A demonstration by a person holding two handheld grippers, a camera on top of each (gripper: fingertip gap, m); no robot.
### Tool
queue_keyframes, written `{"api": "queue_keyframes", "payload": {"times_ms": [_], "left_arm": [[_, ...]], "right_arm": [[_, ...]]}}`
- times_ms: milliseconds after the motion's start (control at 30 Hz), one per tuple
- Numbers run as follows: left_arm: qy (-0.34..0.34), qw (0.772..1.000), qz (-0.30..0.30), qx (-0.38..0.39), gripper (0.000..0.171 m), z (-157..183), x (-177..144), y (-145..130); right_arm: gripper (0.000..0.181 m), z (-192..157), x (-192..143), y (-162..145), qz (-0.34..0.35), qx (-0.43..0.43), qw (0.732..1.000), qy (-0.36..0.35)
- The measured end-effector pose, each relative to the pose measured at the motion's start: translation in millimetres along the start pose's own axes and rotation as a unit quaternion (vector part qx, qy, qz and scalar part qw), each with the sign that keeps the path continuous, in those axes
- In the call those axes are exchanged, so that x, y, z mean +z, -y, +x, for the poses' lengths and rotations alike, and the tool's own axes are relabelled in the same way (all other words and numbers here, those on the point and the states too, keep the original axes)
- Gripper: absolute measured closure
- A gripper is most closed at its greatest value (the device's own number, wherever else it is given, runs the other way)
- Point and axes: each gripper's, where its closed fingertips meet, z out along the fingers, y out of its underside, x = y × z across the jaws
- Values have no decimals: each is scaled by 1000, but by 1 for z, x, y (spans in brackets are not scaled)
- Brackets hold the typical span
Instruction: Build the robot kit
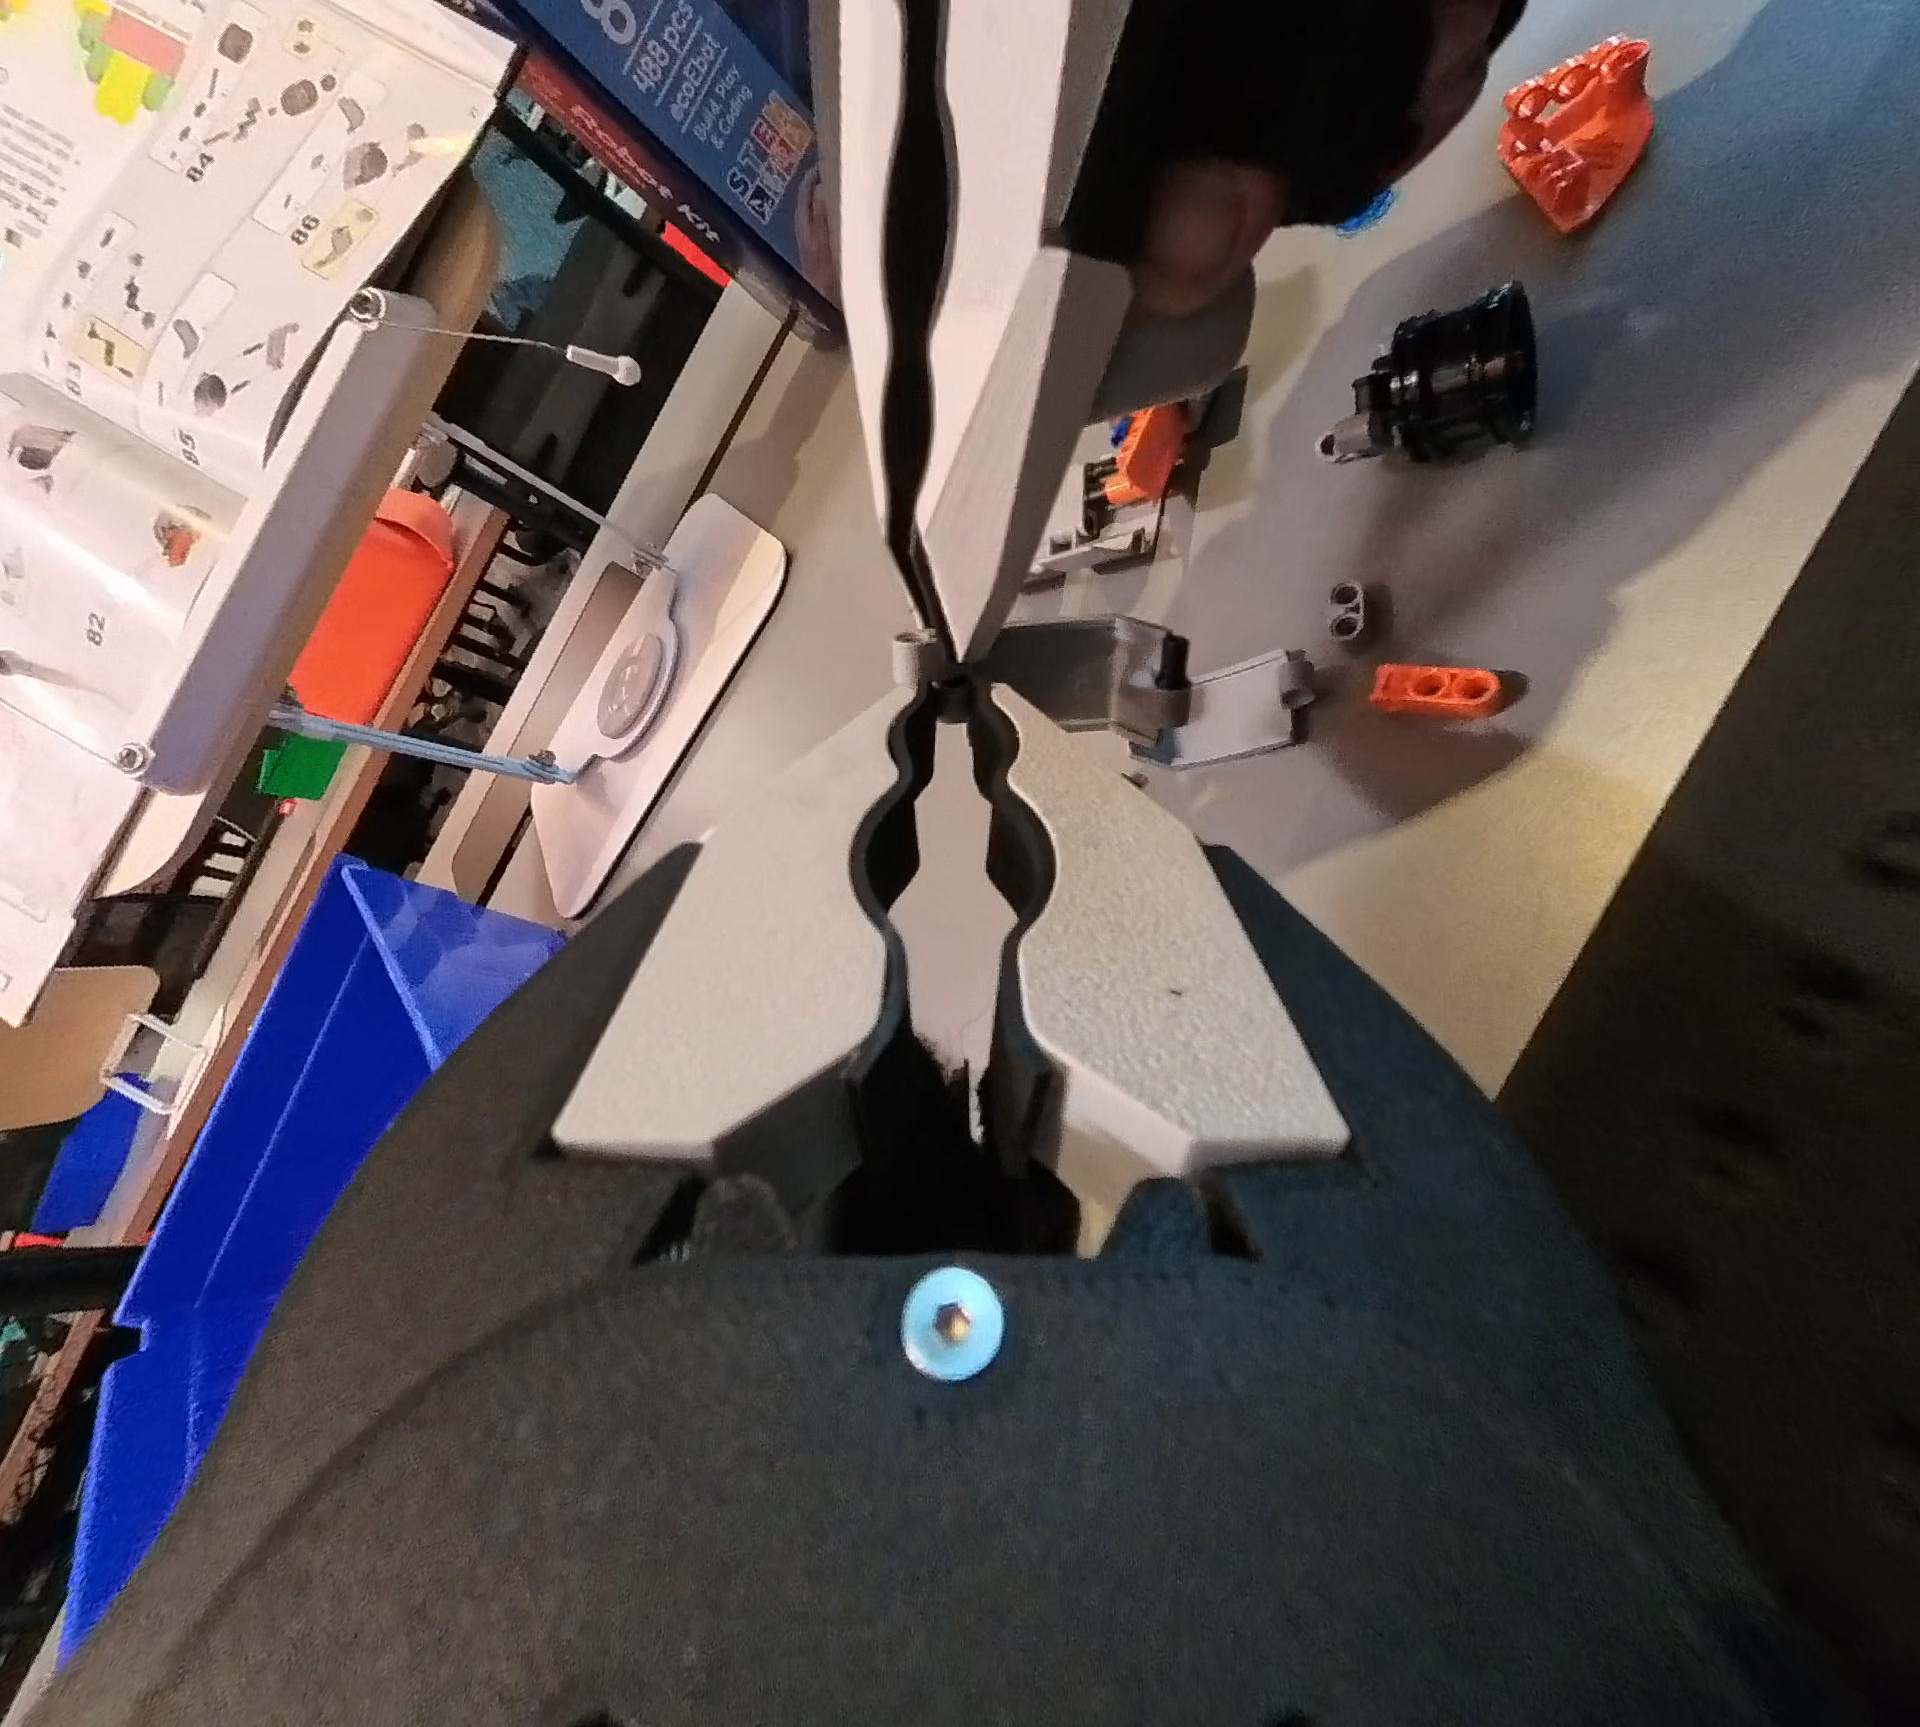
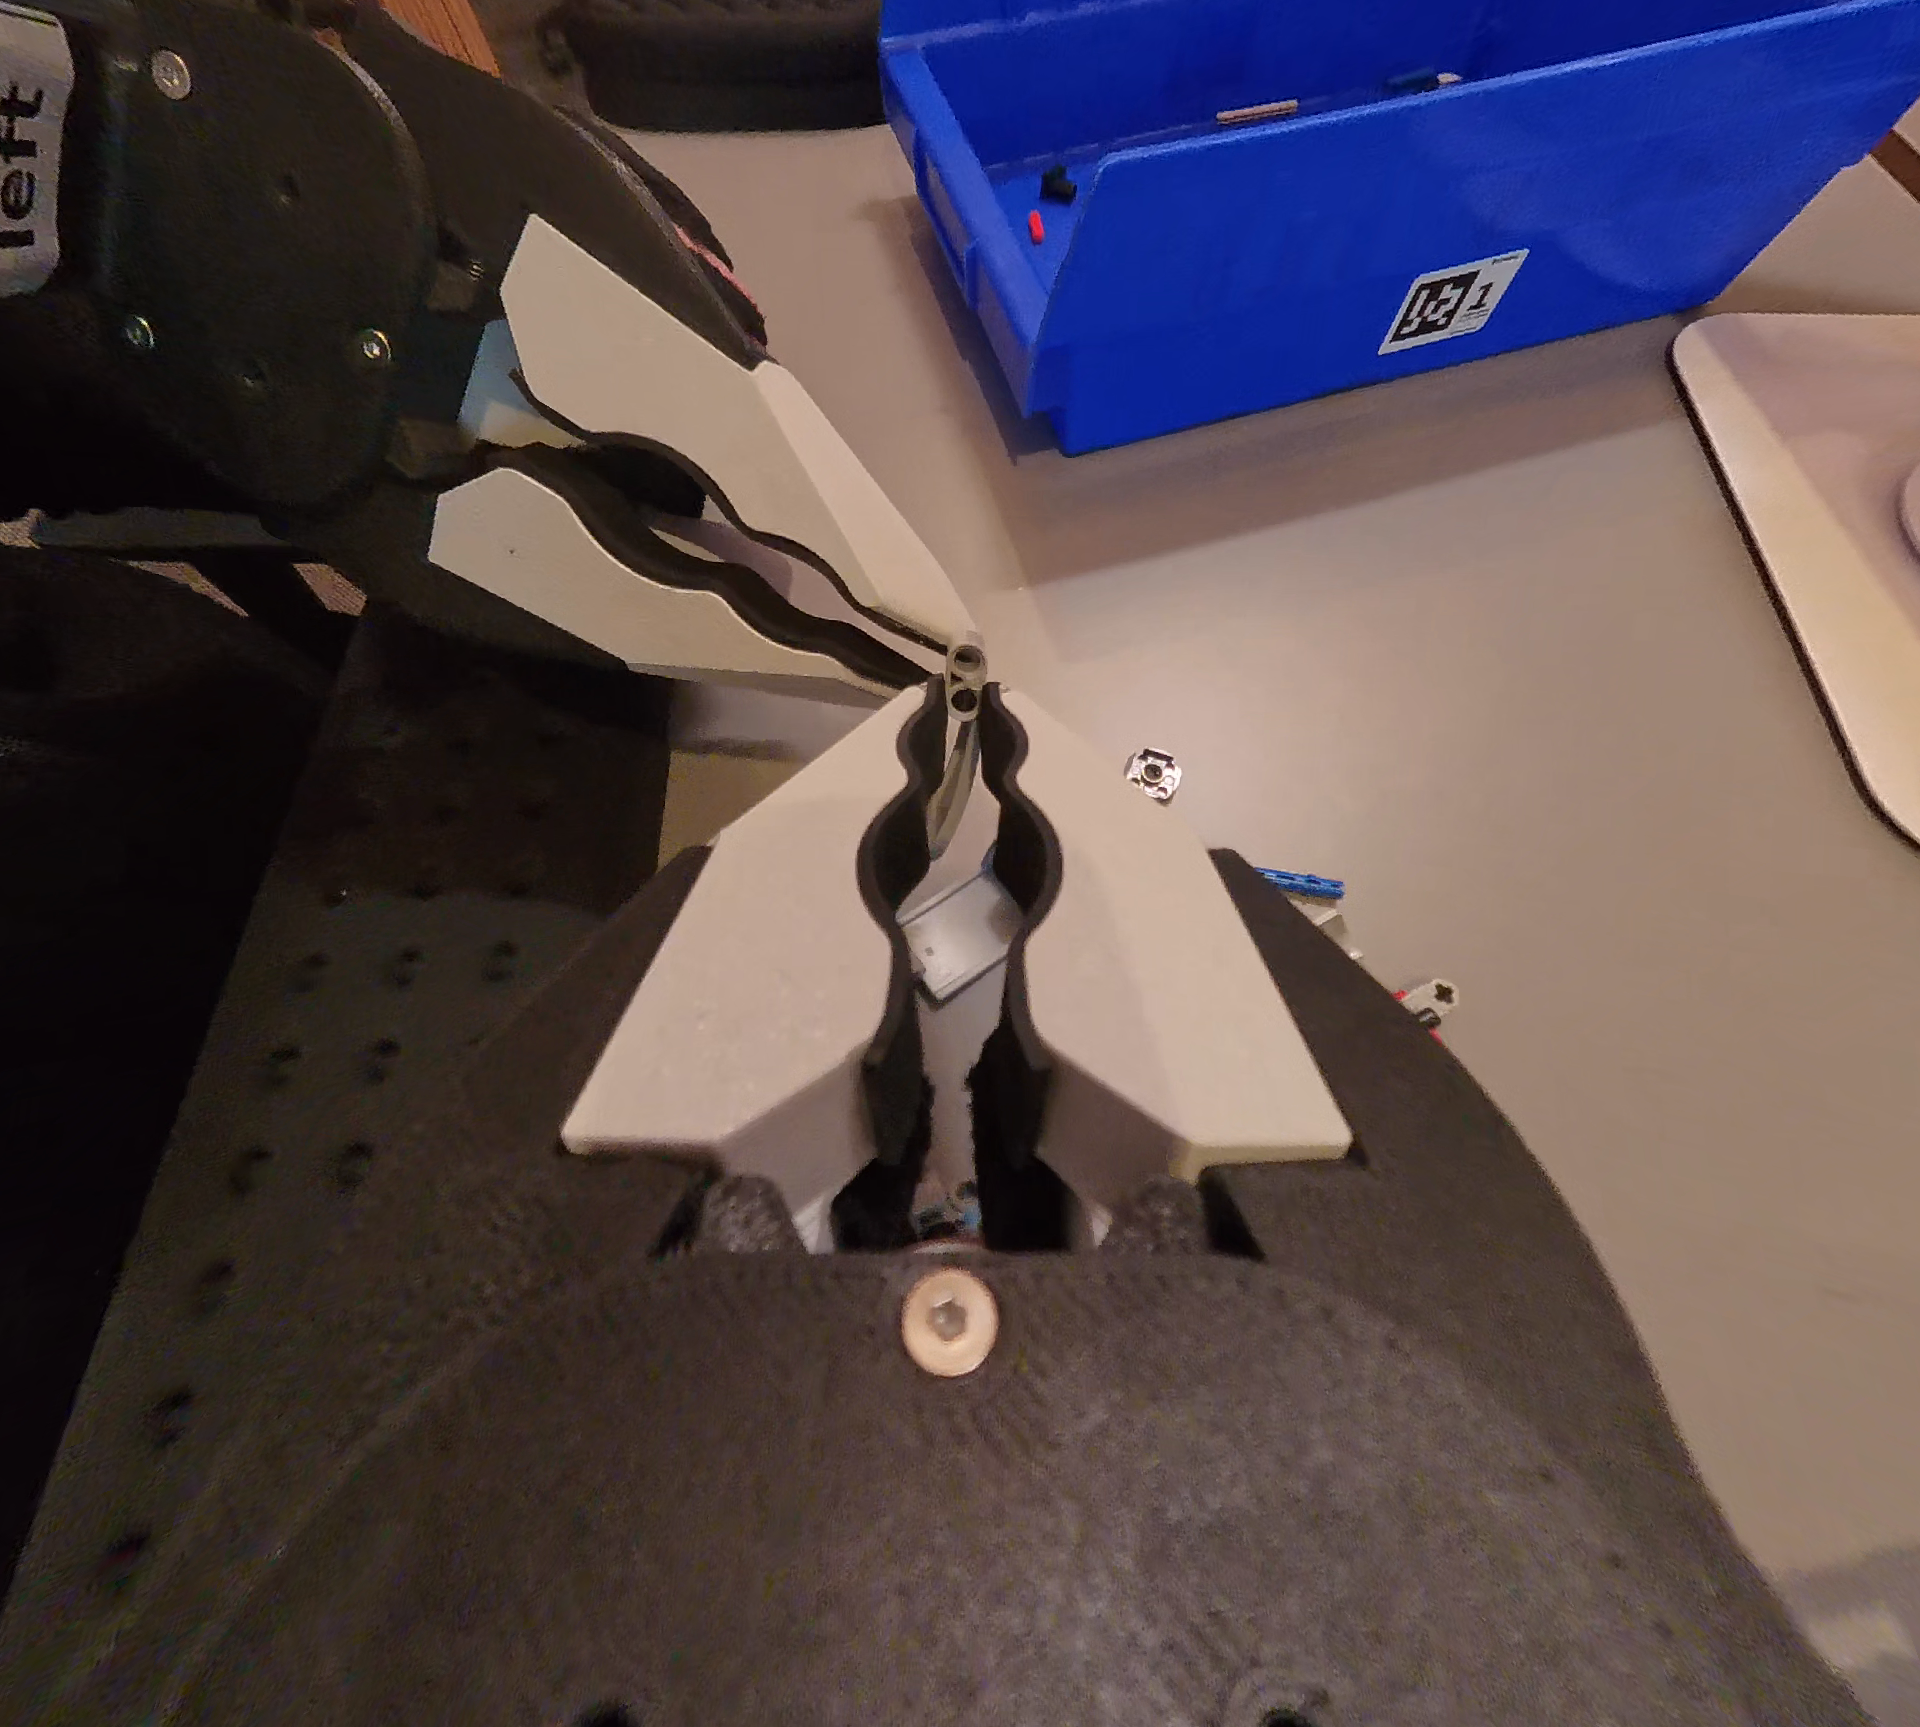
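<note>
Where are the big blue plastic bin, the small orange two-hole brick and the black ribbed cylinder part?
Big blue plastic bin (image 2: 1226,327): right wrist view, on its front wall.
Small orange two-hole brick (image 1: 1439,690): left wrist view, on its top face.
Black ribbed cylinder part (image 1: 1455,378): left wrist view, on its side.

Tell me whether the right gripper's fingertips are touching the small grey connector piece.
Touching. The right wrist view shows the right gripper with its black pads closed against both sides of the small grey connector piece, no gap visible, while the left gripper meets it from the left.

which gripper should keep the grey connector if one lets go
Probably the right gripper: its fingers clamp the connector on both sides, the curved part hanging between them; the left gripper only nips its top end.
</note>
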Motion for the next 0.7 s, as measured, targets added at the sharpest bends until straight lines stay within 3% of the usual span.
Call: {"api": "queue_keyframes", "payload": {"times_ms": [33,267,367,533,700], "left_arm": [[-5,1000,-4,-3,168,1,1,-2],[-77,989,24,-123,167,1,2,-4],[-88,984,35,-151,167,-3,0,-1],[-135,977,-22,-163,167,9,2,-17],[-217,946,-93,-223,166,30,2,-39]], "right_arm": [[178,1,1,-1,-2,3,1000,0],[172,12,-16,11,25,-16,999,-16],[161,12,-15,6,3,-43,999,-27],[161,5,-18,1,-16,-61,998,-17],[151,-7,-11,-20,-69,-57,996,8]]}}
